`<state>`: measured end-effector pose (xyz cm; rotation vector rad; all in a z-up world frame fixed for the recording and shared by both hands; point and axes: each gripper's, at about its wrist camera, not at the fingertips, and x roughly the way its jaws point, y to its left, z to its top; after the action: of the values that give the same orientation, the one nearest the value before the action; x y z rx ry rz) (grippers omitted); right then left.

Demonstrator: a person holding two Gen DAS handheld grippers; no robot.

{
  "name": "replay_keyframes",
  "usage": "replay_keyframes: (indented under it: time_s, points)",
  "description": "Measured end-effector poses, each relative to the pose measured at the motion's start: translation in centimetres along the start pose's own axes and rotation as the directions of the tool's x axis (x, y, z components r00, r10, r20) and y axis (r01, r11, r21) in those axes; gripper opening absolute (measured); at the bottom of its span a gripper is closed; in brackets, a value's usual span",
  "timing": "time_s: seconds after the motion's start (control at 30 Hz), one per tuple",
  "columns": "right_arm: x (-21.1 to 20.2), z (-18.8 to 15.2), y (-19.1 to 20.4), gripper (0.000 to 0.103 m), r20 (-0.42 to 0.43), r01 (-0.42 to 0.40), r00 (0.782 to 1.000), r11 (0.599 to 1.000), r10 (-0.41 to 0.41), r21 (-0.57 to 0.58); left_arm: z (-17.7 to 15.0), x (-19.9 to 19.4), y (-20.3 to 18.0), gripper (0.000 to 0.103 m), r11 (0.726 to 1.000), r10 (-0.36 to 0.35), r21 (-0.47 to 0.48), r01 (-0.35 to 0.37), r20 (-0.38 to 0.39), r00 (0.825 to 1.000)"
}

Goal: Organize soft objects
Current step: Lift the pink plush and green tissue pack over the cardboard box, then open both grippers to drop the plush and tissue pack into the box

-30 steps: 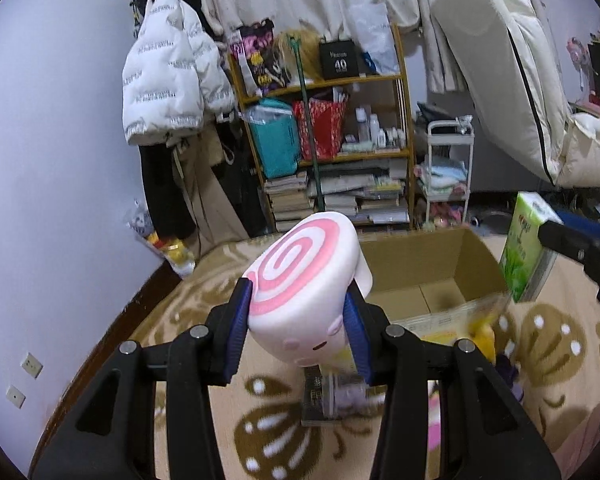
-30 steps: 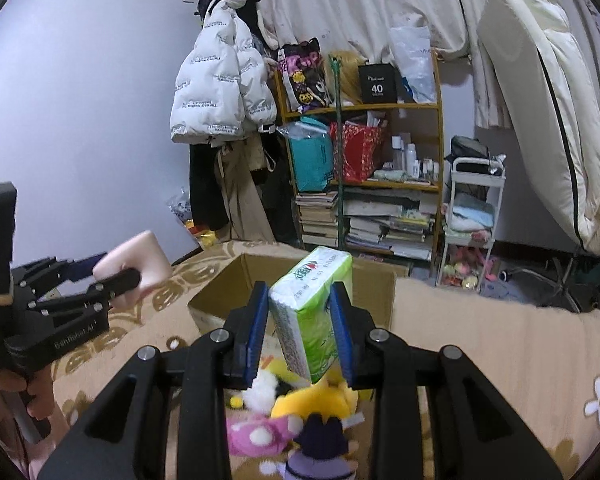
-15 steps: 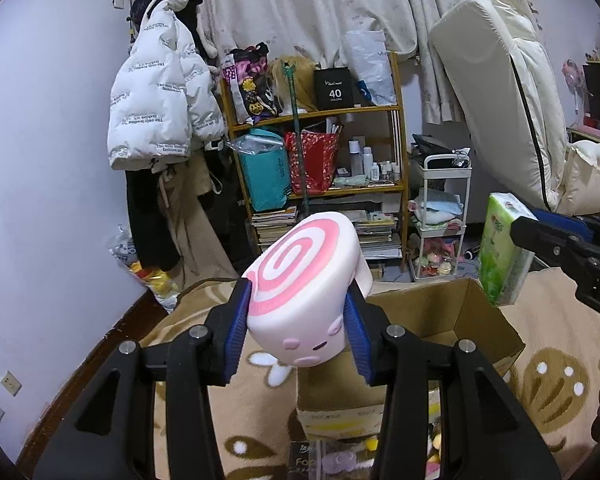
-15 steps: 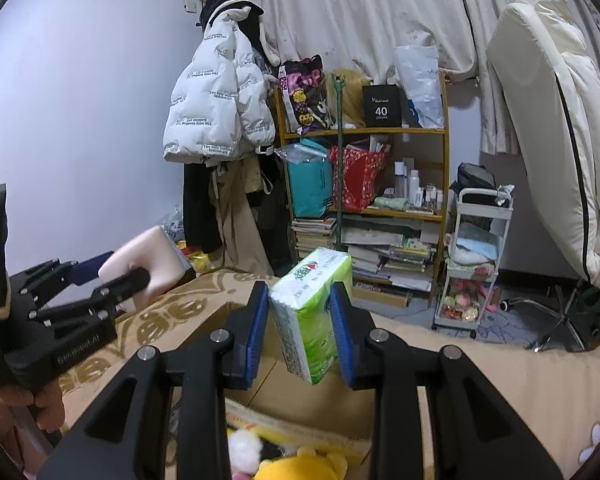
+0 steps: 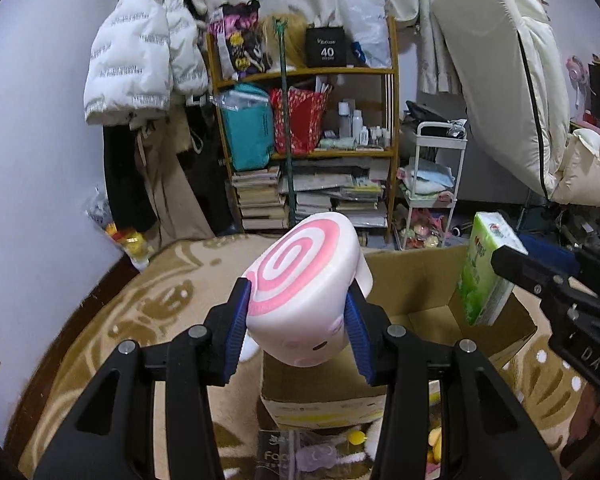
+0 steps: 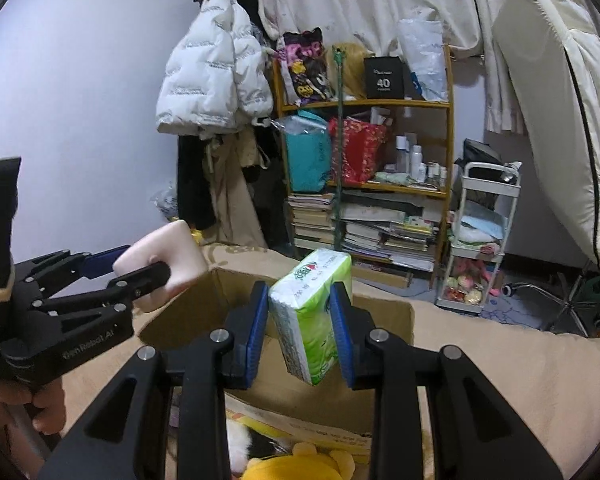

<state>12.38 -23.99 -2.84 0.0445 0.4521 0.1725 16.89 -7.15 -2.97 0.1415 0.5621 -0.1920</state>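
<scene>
Left gripper (image 5: 296, 326) is clamped on a pink-swirl plush (image 5: 304, 284), held up over the near-left corner of the cardboard box (image 5: 416, 280). Right gripper (image 6: 300, 326) is closed on a green tissue pack (image 6: 312, 312), w/ red logo & small print too blurry to read, above the box opening. Left tool reads "Gen Robot AI", I think; right shows "DAS". Black box (image 6: 384, 78) on the shelf (image 6: 380, 103) says "40".

I'm seeing even, cool indoor light with no glare and only soft shadows. Fisheye distortion is bending the wall (image 5: 32, 184) and curtains (image 6: 364, 4) toward black corner vignettes. Focus is holding sharp mid-frame; the nearest lower edges are looking slightly soft.
</scene>
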Motion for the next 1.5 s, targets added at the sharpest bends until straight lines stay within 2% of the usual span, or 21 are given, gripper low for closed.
replay_keyframes:
  time_s: [0.13, 0.33, 0.57, 0.7, 0.83, 1.1, 1.13, 1.27, 1.33, 1.37, 1.4, 1.47, 1.5]
  points:
    - [1.0, -0.8, -0.3, 0.033, -0.026, 0.005, 1.000, 1.000, -0.005, 0.008, -0.7, 1.0, -0.1, 0.044, 1.000, 0.020, 0.024, -0.019, -0.024, 1.000]
    - [1.9, -1.4, -0.8, 0.033, -0.053, 0.011, 0.999, 1.000, -0.010, 0.013, -1.5, 2.0, -0.3, 0.044, 1.000, 0.013, 0.029, -0.012, -0.056, 0.998]
    - [2.7, -2.2, -1.6, 0.033, -0.085, 0.008, 0.996, 0.999, -0.004, 0.040, -2.1, 1.8, -1.2, 0.044, 0.998, -0.034, 0.060, 0.037, -0.058, 0.998]
    - [3.1, -2.5, -2.0, 0.033, -0.102, 0.007, 0.995, 0.999, -0.002, 0.050, -2.4, 2.5, -1.4, 0.045, 0.997, -0.034, 0.067, 0.039, -0.077, 0.996]
    - [3.4, -2.9, -2.1, 0.034, -0.121, 0.007, 0.993, 0.999, 0.000, 0.052, -2.9, 3.3, -1.5, 0.049, 0.997, -0.032, 0.072, 0.040, -0.120, 0.992]
    - [3.9, -3.7, -2.5, 0.034, -0.173, 0.018, 0.985, 0.997, -0.006, 0.072, -3.4, 3.3, -1.0, 0.056, 0.998, -0.017, 0.056, 0.025, -0.140, 0.990]
    - [3.9, -3.7, -2.7, 0.034, -0.175, 0.018, 0.985, 0.997, -0.003, 0.081, -3.4, 3.2, -0.9, 0.058, 0.998, -0.014, 0.057, 0.022, -0.136, 0.991]
    - [3.5, -3.7, -2.7, 0.037, -0.171, 0.014, 0.985, 0.997, -0.001, 0.077, -3.1, 1.8, -0.9, 0.076, 0.998, -0.003, 0.064, 0.009, -0.084, 0.996]
    - [3.1, -3.5, -2.4, 0.045, -0.162, 0.015, 0.987, 0.998, -0.004, 0.067, -2.9, 1.2, -0.8, 0.079, 0.998, 0.004, 0.068, 0.000, -0.065, 0.998]
    - [2.9, -3.4, -2.4, 0.054, -0.157, 0.016, 0.988, 0.998, -0.006, 0.067, -2.9, 0.9, -0.7, 0.083, 0.998, 0.010, 0.069, -0.005, -0.065, 0.998]
    - [2.8, -3.3, -2.3, 0.058, -0.151, 0.019, 0.988, 0.998, -0.008, 0.067, -2.9, 0.6, -0.6, 0.085, 0.998, 0.017, 0.068, -0.013, -0.063, 0.998]
    - [2.2, -3.0, -2.2, 0.060, -0.140, 0.020, 0.990, 0.997, -0.010, 0.070, -3.0, 0.1, -0.3, 0.093, 0.998, 0.008, 0.062, -0.005, -0.051, 0.999]
    - [2.0, -2.9, -2.2, 0.064, -0.138, 0.020, 0.990, 0.997, -0.010, 0.071, -3.0, -0.2, -0.2, 0.093, 0.998, 0.008, 0.059, -0.005, -0.046, 0.999]
